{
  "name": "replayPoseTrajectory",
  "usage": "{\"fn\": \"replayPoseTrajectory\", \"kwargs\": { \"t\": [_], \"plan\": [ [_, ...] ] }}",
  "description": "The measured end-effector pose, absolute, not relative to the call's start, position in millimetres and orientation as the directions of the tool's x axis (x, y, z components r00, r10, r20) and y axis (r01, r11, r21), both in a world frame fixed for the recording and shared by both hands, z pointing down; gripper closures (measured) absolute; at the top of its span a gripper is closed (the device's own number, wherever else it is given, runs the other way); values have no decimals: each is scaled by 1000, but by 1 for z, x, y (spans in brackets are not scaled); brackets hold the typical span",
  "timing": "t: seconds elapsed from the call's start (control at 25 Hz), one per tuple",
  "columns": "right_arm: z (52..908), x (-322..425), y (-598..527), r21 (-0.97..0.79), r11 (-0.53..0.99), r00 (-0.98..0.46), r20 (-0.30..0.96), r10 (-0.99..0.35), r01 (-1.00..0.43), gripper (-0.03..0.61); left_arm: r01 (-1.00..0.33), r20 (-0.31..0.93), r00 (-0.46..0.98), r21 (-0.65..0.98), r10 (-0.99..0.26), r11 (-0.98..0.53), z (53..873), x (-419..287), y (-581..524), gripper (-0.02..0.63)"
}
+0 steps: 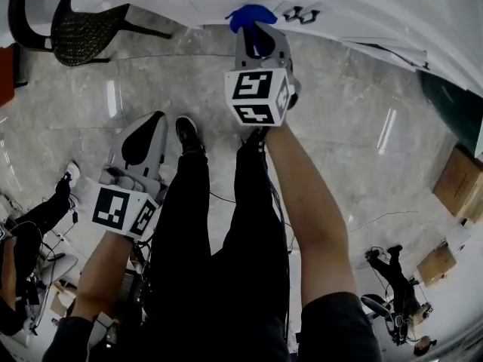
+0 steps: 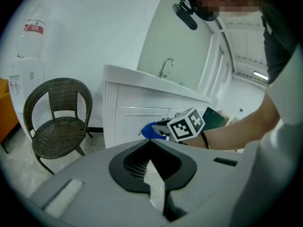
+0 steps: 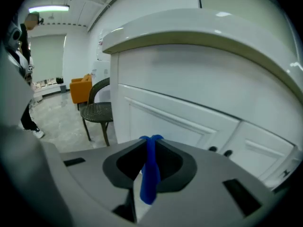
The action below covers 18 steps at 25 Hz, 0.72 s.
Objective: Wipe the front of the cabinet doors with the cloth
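Observation:
The white cabinet (image 1: 226,2) runs along the top of the head view, with its panelled doors (image 3: 180,122) and two black knobs (image 3: 220,151) close in the right gripper view. My right gripper (image 1: 256,27) is shut on a blue cloth (image 1: 251,13), whose bunched end is at the left door. The cloth (image 3: 150,171) hangs as a strip between the jaws of the right gripper (image 3: 150,139). My left gripper (image 1: 157,118) hangs lower, above the floor, shut with nothing in it. From the left gripper (image 2: 150,142) I see the cloth (image 2: 148,130) against the cabinet (image 2: 135,115).
A dark wicker chair (image 1: 79,25) stands left of the cabinet, and the same chair (image 2: 59,117) is near the cabinet's side. An orange armchair (image 3: 80,89) sits farther back. Cardboard boxes (image 1: 460,183) lie at right. Cables and another person's legs (image 1: 45,213) are on the marble floor.

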State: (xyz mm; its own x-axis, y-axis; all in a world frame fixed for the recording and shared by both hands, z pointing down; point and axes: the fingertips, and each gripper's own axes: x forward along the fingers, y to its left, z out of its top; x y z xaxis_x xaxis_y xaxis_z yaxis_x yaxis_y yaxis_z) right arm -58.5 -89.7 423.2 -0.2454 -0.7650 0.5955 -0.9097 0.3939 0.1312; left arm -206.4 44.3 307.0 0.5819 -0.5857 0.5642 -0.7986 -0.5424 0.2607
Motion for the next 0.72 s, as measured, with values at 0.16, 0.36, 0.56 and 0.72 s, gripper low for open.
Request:
{"fn": "replayPoseTrajectory", "kwargs": {
  "t": [0.16, 0.36, 0.56, 0.72],
  "plan": [
    [439, -145, -101, 48, 450, -336, 598, -728, -892, 522, -812, 567, 563, 245, -601, -530, 311, -251, 38, 615],
    [439, -208, -133, 30, 470, -365, 587, -723, -882, 522, -831, 584, 538, 245, -608, -500, 312, -293, 31, 615],
    [441, -216, -153, 47, 470, -359, 580, -731, -882, 532, -837, 591, 529, 243, -609, -491, 324, -304, 24, 615],
    [448, -202, -151, 45, 474, -365, 576, -731, -879, 532, -827, 595, 544, 260, -591, -499, 333, -288, 26, 615]
  ]
}}
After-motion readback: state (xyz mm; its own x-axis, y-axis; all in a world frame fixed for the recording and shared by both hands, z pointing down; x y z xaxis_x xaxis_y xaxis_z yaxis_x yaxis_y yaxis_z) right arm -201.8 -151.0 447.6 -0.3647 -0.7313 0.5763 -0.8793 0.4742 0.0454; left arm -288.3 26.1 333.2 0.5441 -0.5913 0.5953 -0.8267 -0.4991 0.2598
